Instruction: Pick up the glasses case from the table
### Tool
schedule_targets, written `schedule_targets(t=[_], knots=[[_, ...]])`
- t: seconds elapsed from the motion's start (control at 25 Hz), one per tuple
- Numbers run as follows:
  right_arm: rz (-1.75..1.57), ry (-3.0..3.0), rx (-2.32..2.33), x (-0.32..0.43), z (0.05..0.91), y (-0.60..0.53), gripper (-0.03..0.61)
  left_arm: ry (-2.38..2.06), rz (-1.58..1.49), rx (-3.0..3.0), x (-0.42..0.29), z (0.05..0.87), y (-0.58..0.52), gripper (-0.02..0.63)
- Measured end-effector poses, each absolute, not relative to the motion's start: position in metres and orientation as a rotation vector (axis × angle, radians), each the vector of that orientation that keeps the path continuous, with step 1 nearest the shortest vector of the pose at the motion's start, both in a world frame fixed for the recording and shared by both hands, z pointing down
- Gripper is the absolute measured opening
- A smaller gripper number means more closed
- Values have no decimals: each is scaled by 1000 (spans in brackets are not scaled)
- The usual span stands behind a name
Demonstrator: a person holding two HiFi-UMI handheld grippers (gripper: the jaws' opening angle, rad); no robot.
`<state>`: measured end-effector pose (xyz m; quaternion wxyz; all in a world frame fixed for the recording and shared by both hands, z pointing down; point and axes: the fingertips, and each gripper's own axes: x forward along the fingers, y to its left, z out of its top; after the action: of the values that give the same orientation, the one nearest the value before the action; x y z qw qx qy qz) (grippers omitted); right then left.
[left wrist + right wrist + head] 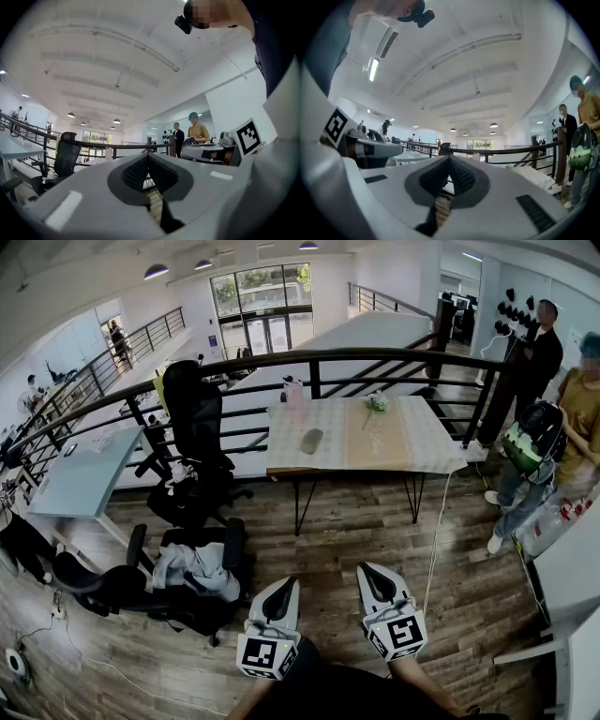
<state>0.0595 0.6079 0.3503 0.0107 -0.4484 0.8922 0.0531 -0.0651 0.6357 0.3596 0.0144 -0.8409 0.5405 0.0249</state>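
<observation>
Only the head view catches the glasses case (pixel 311 441): a dark oval lying flat toward the left end of the cloth-covered surface (pixel 422 451), well apart from both grippers. A little flower bunch (pixel 377 403) sits mid-surface near the far edge. The gripper views mostly get railing (pixel 511 151) and ceiling, but they do show the left gripper (pixel 280 597) and right gripper (pixel 378 579) with jaws pressed together, nothing between them.

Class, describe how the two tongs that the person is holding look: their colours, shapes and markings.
The left tongs and the right tongs both have smooth white shells that taper to a point, with black ribbed pads on the inner faces. Each carries a white cube with black square markers. No cables show. The person wears a dark top.
</observation>
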Motion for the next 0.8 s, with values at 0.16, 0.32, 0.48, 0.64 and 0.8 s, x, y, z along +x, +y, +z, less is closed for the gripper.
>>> schedule_targets(t=[0.16,0.32,0.48,0.64,0.8], knots=[[148,2795,-1388,54,354,588,11,1688,91,-2650,-64,370,617,11],[90,2784,-1383,44,363,554,12,1689,103,-2654,-73,375,586,11],[68,2797,-1381,25,370,506,12,1665,109,-2679,-88,382,535,12],[92,2822,-1371,2,366,447,12,1593,105,-2711,-105,381,474,14],[142,2825,-1401,-24,359,388,12,1559,100,-2734,-131,379,415,15]])
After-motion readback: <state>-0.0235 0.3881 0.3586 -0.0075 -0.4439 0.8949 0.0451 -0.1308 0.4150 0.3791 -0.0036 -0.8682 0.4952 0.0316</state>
